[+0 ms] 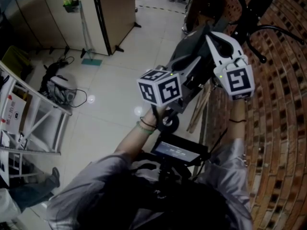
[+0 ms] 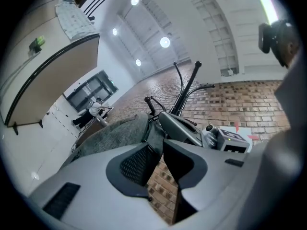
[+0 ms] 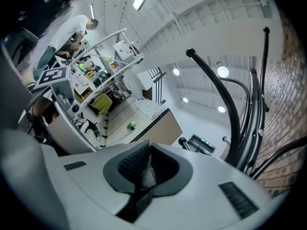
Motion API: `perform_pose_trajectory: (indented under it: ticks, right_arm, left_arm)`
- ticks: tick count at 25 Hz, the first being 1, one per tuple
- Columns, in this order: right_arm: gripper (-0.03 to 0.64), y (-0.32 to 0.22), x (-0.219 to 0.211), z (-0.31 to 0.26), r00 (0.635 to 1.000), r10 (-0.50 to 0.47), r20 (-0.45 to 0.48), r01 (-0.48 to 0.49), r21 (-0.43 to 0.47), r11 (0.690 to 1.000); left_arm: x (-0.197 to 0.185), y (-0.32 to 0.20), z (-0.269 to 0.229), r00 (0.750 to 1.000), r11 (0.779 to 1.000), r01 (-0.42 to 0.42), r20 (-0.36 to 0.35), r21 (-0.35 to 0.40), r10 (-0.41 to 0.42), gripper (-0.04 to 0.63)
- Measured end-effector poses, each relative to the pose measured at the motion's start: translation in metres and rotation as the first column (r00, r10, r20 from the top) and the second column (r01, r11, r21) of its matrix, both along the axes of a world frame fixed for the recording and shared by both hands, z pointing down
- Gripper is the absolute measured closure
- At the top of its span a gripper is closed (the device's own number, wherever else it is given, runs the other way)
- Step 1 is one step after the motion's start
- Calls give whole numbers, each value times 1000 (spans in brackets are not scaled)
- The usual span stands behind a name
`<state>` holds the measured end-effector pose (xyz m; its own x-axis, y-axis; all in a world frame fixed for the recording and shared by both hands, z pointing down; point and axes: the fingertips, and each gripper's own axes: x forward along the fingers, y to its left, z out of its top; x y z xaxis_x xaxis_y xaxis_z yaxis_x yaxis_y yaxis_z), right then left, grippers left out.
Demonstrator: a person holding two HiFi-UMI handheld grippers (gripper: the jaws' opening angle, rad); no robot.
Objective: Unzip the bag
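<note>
A dark grey bag (image 1: 186, 46) hangs by the brick wall, and both grippers are raised to it. In the head view I can see each marker cube, the left (image 1: 160, 87) and the right (image 1: 238, 80). In the left gripper view, my left gripper (image 2: 159, 144) stands open at the bag's (image 2: 112, 134) edge. Bricks show through the gap, and its pads press on nothing. The right gripper's body (image 2: 225, 140) lies just beyond. In the right gripper view, my right gripper (image 3: 147, 150) is shut on a bit of grey fabric (image 3: 144, 174). I cannot make out the zip.
The brick wall (image 1: 278, 128) runs along the right. A black metal stand (image 3: 235, 114) rises behind the bag. Wooden sticks (image 1: 199, 110) lean below the grippers. A white shelf rack (image 1: 29, 123) stands at the left and a wooden partition (image 1: 112, 8) at the back.
</note>
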<state>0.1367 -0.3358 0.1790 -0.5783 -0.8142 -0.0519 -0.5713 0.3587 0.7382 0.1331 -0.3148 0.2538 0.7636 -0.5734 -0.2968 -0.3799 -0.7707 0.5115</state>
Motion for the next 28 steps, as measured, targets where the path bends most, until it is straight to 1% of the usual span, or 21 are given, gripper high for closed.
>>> perform_pose_trajectory:
  ticks: [1,3,4,6,8,10,12,15,16,21,23,28]
  right_arm:
    - [589,0,1,0,1000,10,3,-10,-7,1000]
    - [589,0,3,1,999,40,13,-39,-22,999]
    - [589,-1,4,1,999,48,11,-48,-25,999]
    - [589,-1,4,1,999,53,1,-53,-28,998]
    - [589,-1,3,0,999,51,-5,-51,-31,998]
    - [589,-1,2,-1,999,50,-8,-50,-32,998]
    - [588,-2,2,-1,999,40,-12,-40,-29,999]
    - [588,-4,0,-2,999,-6,-37,6,2,1000]
    - [588,-4,1,-2,999,-7,-37,8,2,1000]
    - [588,-1,2,-1,1000,6,-13,-6,-18,1000]
    - [588,0,4,-2,1000,27,9,-27,-39,999]
    - [588,0,4,-1,999,37,22,-36,-52,998]
  left_arm:
    - [0,-2,0,1000,1000,4,2,-11,-4,488]
    - [2,-5,2,999,999,32,40,-20,-32,495]
    - [3,-7,3,997,999,50,65,-21,-49,528]
    - [3,-9,5,994,997,74,88,-30,-71,536]
    - [2,-11,8,993,995,87,79,-52,-83,552]
    - [0,-12,11,994,993,93,59,-75,-89,590]
    - [-3,-11,14,995,992,93,42,-83,-90,592]
    - [-3,-9,16,994,992,101,48,-78,-98,592]
    - [-3,-8,16,994,992,102,47,-77,-99,592]
    - [-5,-6,20,996,991,92,29,-94,-90,592]
    - [-7,-5,22,995,990,97,33,-99,-94,592]
    - [-9,-1,32,995,989,98,48,-108,-93,592]
